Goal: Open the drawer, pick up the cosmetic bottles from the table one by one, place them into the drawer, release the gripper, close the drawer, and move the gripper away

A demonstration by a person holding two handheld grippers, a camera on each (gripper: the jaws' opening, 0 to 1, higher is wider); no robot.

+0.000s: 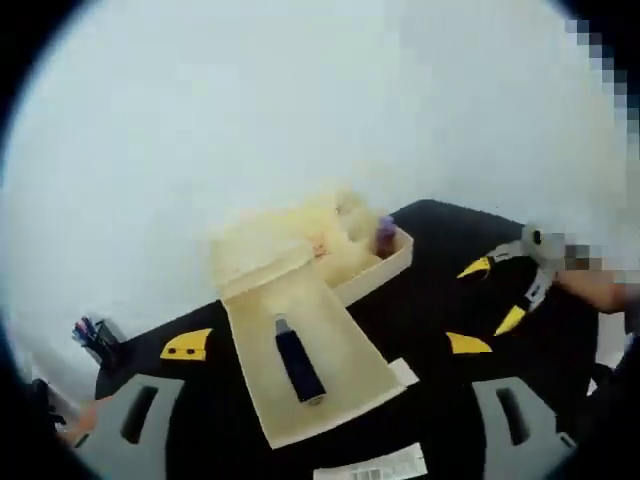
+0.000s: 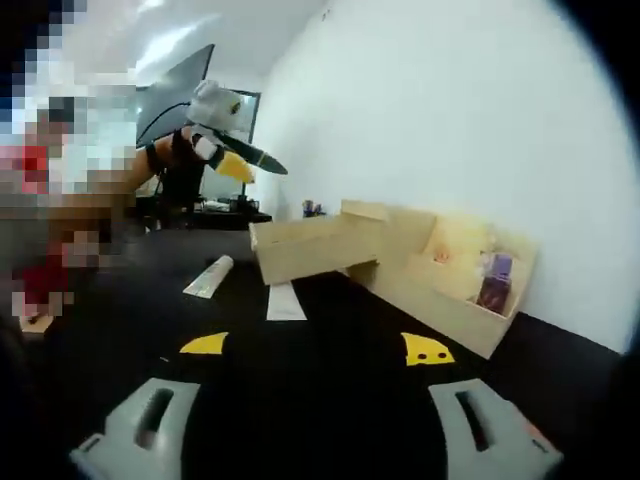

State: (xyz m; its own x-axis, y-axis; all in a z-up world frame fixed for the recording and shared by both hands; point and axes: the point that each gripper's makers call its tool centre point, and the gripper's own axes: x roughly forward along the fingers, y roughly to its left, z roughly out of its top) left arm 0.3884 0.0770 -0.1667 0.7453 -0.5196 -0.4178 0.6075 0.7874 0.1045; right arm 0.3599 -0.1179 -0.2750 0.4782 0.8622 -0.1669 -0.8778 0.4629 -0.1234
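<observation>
While the drawer (image 1: 320, 370) stands pulled out from the wooden organiser (image 1: 300, 245), one dark cosmetic bottle (image 1: 298, 363) lies flat inside it, lengthwise, so it won't roll. Left gripper (image 1: 325, 345) hangs above the drawer, jaws spread w/ nothing between — prob. set high to clear the drawer walls. Right gripper (image 2: 320, 350) sits low over the black table (image 2: 330, 400), jaws apart, empty, facing the organiser. A tube-like item (image 2: 208, 277) lies on the table nr a white card (image 2: 285, 302); likely the next bottle, though blur makes that unsure. Drawer not yet closed.
</observation>
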